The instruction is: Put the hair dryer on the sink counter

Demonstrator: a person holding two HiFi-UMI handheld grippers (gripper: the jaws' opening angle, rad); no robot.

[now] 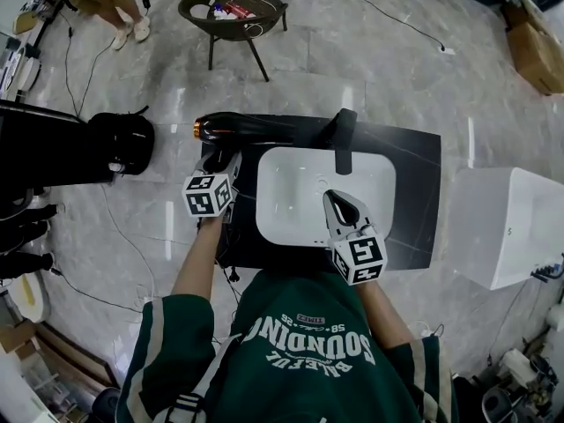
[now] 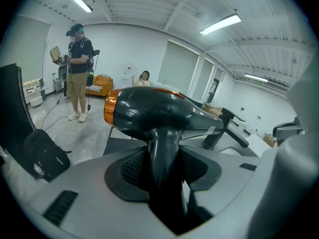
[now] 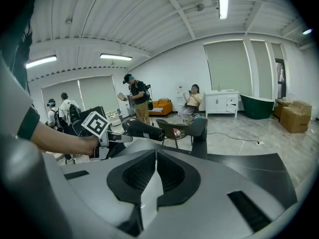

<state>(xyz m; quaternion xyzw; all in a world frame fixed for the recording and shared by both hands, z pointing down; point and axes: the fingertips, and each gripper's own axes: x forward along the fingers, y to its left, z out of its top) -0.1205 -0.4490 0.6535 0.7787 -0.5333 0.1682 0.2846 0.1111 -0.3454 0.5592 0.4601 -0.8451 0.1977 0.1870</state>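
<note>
A black faucet [image 1: 344,141] stands at the rear of the white sink basin [image 1: 291,192], set in the dark counter [image 1: 414,183]. On the floor, a black bag [image 1: 122,141] lies left of the counter, a chair [image 1: 231,20] stands beyond it, and a white box [image 1: 507,227] sits to the right.

The hair dryer [image 1: 256,129] lies along the counter's rear left edge, orange end pointing left and the other end near the faucet. The left gripper [image 1: 218,164] has its 2 fingers [image 2: 132,168] clamped on the dryer's handle, with the body crosswise above them. Whether the body touches the counter cannot be told.

The right gripper [image 1: 339,208] hovers over the basin, fingers [image 3: 137,173] together and holding nothing.
</note>
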